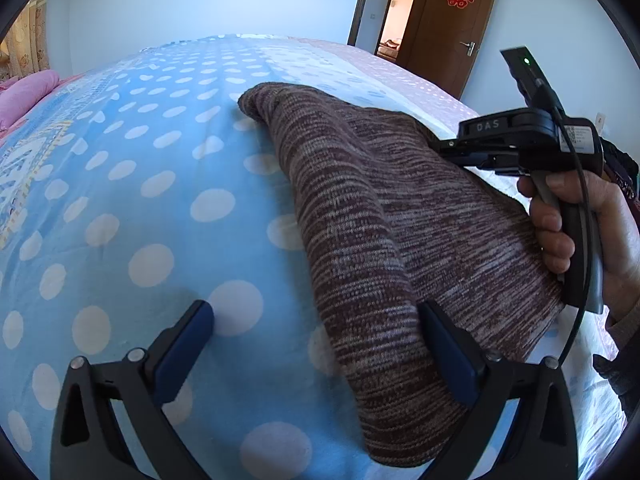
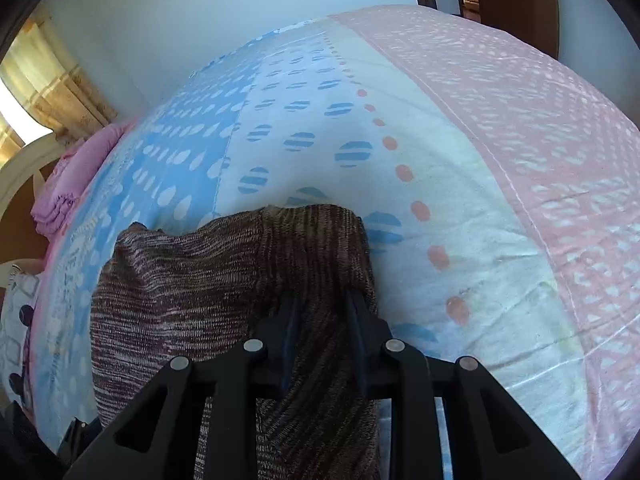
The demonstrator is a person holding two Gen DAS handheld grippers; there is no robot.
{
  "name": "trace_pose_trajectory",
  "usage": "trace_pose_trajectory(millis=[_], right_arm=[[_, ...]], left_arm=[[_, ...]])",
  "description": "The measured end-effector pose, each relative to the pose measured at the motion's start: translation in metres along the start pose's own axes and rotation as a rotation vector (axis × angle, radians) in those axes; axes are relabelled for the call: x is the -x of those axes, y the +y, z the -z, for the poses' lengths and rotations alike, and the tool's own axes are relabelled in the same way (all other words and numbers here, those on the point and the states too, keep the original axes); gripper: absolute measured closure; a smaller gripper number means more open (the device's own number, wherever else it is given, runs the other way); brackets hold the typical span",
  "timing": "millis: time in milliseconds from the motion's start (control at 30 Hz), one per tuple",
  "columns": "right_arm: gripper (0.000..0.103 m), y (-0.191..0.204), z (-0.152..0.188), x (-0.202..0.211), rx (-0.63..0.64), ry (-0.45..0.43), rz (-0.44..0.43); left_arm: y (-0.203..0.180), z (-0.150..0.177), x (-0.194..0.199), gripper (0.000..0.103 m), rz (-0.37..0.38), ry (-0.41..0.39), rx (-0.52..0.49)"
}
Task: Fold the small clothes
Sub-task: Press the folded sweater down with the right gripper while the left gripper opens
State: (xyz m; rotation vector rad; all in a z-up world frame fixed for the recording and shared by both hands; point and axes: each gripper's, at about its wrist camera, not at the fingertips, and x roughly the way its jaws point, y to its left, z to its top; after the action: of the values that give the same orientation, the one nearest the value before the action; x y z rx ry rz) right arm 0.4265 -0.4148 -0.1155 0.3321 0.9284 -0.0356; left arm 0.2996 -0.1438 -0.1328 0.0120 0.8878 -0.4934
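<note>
Garment [image 1: 380, 216] edge, open bedspread [image 1: 120, 184] beside.

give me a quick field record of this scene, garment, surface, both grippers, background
garment: brown-and-grey striped knit, partly folded, lying on the bed
surface: bedspread, blue with white dots, with pale and pink bands on the far side
left gripper: jaws wide open, nothing pressed between them; one jaw over the bedspread, the other at the knit's edge
right gripper: jaws closed on a bunched fold of the knit
right hand: wrapped round the gripper handle
background: brown door standing open, pink pillow at the far left
</note>
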Motion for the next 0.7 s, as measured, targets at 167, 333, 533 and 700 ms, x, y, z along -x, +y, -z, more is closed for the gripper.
trace_pose_trajectory(millis=[167,333,533,700], right_arm=[[0.077,0.057,0.01,0.034,0.237,-0.074,0.109],[0.077,0.149,0.027,0.031,0.577,-0.04,0.008],[0.082,0.185,0.03,-0.036,0.658,0.056,0.015],[0.082,0.16,0.023,-0.017,0.546,0.045,-0.066]], left_arm=[[0.004,0.01,0.011,0.0,-0.002,-0.014,0.036],[0.003,0.018,0.016,0.0,-0.001,-0.013,0.04],[0.0,0.018,0.016,0.0,-0.005,-0.012,0.034],[-0.001,0.019,0.018,0.0,0.001,-0.016,0.032]])
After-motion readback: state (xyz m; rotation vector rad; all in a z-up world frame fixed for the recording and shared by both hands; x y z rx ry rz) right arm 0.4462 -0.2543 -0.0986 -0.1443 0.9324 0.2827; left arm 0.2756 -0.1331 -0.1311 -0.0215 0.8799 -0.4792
